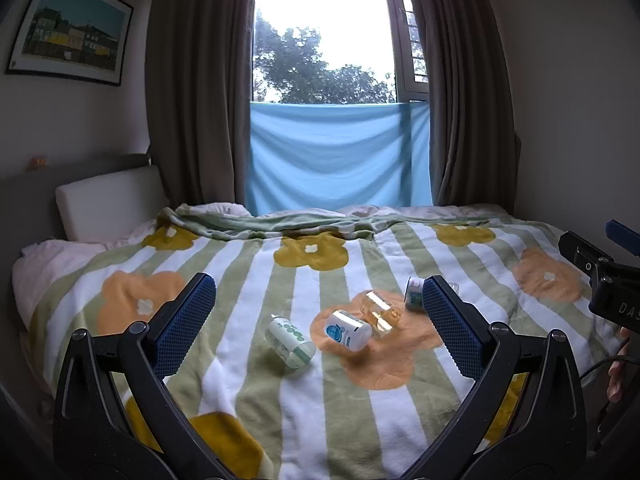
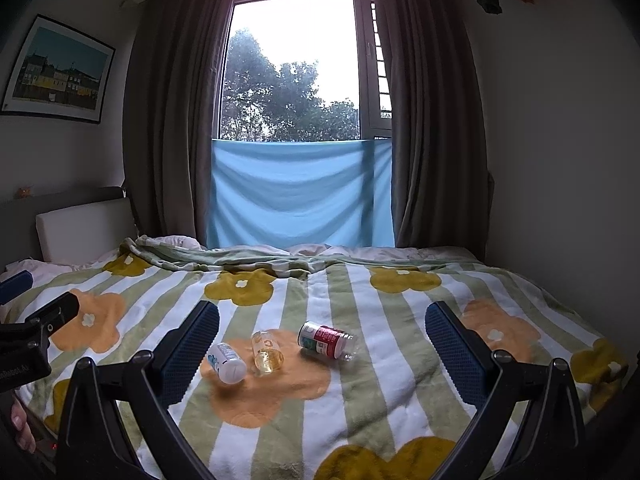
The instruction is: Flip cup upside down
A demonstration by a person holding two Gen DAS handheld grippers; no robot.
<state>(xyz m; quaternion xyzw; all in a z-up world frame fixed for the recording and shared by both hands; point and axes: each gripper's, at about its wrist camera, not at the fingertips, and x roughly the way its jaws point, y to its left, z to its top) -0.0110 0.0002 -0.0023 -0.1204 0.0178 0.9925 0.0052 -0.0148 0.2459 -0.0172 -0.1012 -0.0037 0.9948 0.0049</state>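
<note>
Several small cups lie on their sides on the flowered blanket (image 1: 280,392). In the left wrist view I see a clear cup with green dots (image 1: 289,341), a white cup with a blue logo (image 1: 347,330), a clear amber cup (image 1: 379,310) and a red-labelled cup (image 1: 415,294) partly behind my right finger. In the right wrist view the white cup (image 2: 227,362), amber cup (image 2: 267,353) and red-labelled cup (image 2: 327,340) show. My left gripper (image 1: 318,308) is open and empty, above and short of the cups. My right gripper (image 2: 322,338) is open and empty too.
The bed fills the room up to a curtained window (image 1: 324,40) with a blue cloth (image 1: 340,156) hung across it. A white pillow (image 1: 108,200) stands at the headboard on the left. The other gripper shows at each view's edge (image 1: 600,276) (image 2: 32,332).
</note>
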